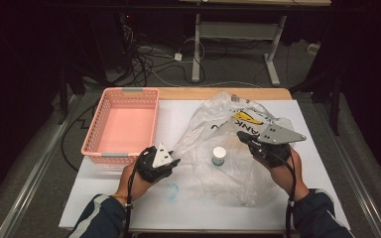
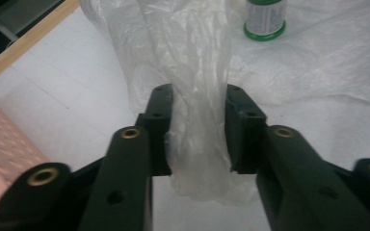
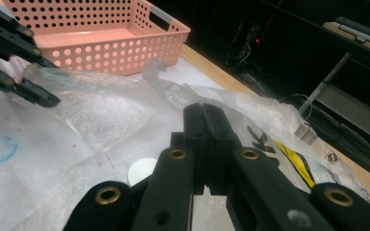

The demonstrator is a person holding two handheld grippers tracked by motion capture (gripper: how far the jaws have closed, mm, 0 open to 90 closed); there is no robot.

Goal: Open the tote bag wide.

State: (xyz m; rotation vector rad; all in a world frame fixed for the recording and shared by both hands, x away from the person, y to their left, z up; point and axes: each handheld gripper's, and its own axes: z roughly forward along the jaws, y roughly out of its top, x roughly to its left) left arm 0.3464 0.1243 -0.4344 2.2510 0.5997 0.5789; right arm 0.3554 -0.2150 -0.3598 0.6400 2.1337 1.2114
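Observation:
A clear plastic bag (image 1: 228,148) with black and yellow print lies crumpled on the white table. Inside it a small green-labelled bottle (image 1: 219,156) with a white cap stands upright; the bottle (image 2: 265,19) is beyond my left jaws. My left gripper (image 1: 174,161) is at the bag's left edge. In the left gripper view it (image 2: 197,96) is open, with a bunched fold of the bag (image 2: 197,125) between the jaws. My right gripper (image 1: 242,137) is shut on the bag's upper right part, its jaws pressed together (image 3: 204,108) over the film, the white cap (image 3: 142,171) below them.
A pink perforated basket (image 1: 129,91) stands empty at the table's left, close to the left gripper; its wall (image 3: 106,55) is in the right gripper view. A faint blue ring mark (image 1: 171,190) is on the table near the front. Cables and a desk frame lie on the floor beyond.

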